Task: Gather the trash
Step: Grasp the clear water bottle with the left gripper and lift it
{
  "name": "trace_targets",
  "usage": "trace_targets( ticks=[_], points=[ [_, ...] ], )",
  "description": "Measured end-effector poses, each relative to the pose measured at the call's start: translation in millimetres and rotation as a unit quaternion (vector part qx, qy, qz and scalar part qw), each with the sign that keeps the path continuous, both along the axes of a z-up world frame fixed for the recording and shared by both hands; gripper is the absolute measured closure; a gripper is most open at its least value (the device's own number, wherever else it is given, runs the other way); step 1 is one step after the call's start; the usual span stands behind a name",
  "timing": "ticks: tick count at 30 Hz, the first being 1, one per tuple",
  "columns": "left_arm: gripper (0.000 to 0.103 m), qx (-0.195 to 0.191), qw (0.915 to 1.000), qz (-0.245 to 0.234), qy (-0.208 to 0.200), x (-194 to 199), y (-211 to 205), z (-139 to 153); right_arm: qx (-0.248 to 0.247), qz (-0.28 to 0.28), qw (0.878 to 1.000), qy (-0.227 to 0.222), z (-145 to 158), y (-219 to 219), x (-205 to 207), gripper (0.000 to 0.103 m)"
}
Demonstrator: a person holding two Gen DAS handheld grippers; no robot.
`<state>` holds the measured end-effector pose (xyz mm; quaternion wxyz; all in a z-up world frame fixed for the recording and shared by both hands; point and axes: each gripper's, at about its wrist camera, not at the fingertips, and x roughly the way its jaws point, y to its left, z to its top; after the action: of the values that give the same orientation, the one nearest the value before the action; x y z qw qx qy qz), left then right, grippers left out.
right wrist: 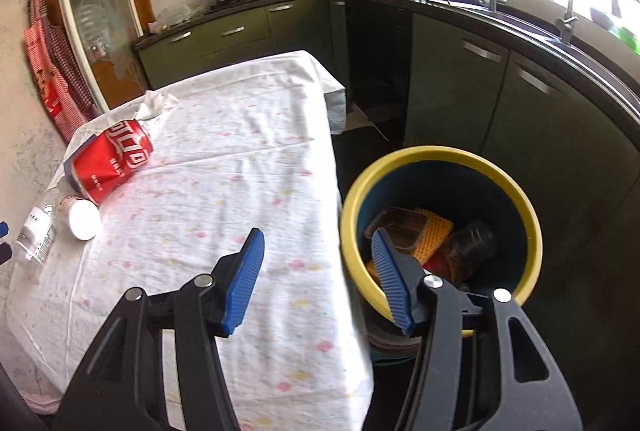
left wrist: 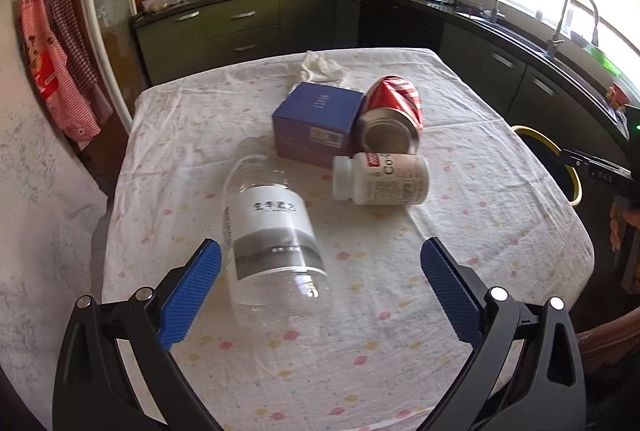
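Observation:
A clear plastic bottle (left wrist: 272, 231) with a white label lies on the table, its base between the fingers of my open left gripper (left wrist: 320, 251). Beyond it lie a white pill bottle (left wrist: 384, 179), a crushed red can (left wrist: 394, 119), a blue box (left wrist: 316, 119) and a crumpled tissue (left wrist: 320, 67). My right gripper (right wrist: 318, 243) is open and empty, over the table's right edge beside the yellow-rimmed bin (right wrist: 440, 155) on the floor. The bin holds a dark tray, a yellow knit piece and a dark bottle. The red can (right wrist: 116, 159) and the pill bottle (right wrist: 80, 217) show at the left.
The table (left wrist: 480, 231) has a white flowered cloth. Green kitchen cabinets (right wrist: 520, 103) and a counter with sink run along the back and right. Aprons (left wrist: 52, 63) hang on the left wall. The bin rim (left wrist: 560, 159) shows past the table's right edge.

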<state>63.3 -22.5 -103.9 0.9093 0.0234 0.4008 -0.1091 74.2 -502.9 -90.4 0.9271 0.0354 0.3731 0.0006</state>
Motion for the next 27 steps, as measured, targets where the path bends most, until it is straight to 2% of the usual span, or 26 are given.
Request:
trace_targets(
  ticks=[9, 15, 20, 22, 27],
  points=[
    [0.005, -0.038, 0.9957, 0.036, 0.077, 30.3, 10.3, -23.5, 0.005, 0.014, 1.000, 0.017, -8.1, 15.7, 5.0, 0.046],
    [0.005, -0.064, 0.9865, 0.044, 0.145, 60.3, 19.8, -35.2, 0.016, 0.024, 0.999, 0.028, -16.5, 16.1, 8.9, 0.045],
    [0.005, -0.045, 0.9790, 0.027, 0.197, 84.8, 28.5, -44.4, 0.024, 0.023, 0.999, 0.036, -23.0, 11.7, 10.8, 0.045],
    [0.010, -0.039, 0.9750, 0.028, 0.217, 95.6, 32.4, -49.5, 0.025, 0.022, 0.999, 0.038, -24.1, 10.8, 11.0, 0.045],
    [0.014, 0.002, 0.9692, 0.016, 0.246, 112.3, 32.4, -53.9, 0.023, 0.023, 0.999, 0.039, -23.1, 10.7, 11.2, 0.045]
  ],
)
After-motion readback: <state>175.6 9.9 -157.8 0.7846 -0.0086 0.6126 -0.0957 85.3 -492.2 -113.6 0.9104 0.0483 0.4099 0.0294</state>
